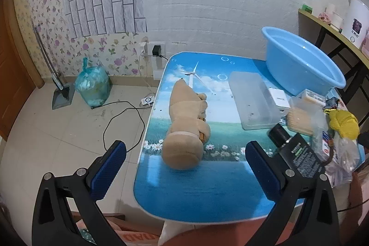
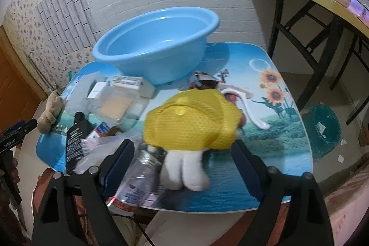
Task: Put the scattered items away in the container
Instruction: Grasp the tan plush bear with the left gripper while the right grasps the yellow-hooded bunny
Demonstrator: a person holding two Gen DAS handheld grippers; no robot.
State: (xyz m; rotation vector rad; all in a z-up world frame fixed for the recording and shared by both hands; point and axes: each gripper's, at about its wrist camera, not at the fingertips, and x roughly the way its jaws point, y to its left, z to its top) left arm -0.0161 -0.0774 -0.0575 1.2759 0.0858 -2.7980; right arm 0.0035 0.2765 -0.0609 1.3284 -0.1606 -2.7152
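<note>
From my remote seat, much of the clutter stays hard to read: in the right wrist view the yellow mesh toy (image 2: 192,118) with white plush legs is motion-blurred at frame centre, and the clear bottle (image 2: 140,179) beneath it is half hidden by the tongs. At the right edge of the left wrist view, a heap of plastic-wrapped items is too tangled for me to tell apart.

My left tongs (image 1: 184,167) stand spread wide over the near edge of the counter (image 1: 207,195), pinching nothing. My right tongs (image 2: 184,167) are also spread; the yellow toy sits between the fingers, but I cannot tell whether the pads touch it.

The blue basin (image 2: 156,43), the container, stands at the far end of the counter, upper centre of the right wrist view and upper right of the left. I see nothing inside it.

A tan plush bear (image 1: 186,128) lies on its side at centre of the left wrist view, directly ahead of the left tongs. To its right lie a clear plastic lid (image 1: 253,100), a white box (image 1: 278,97), a pack of toothpicks (image 1: 299,119) and a black bottle (image 1: 297,153), the last just beside the right finger. A white hook-shaped piece (image 2: 249,110) lies right of the yellow toy. A green rubbish bag (image 1: 92,87) sits on the floor at left.
</note>
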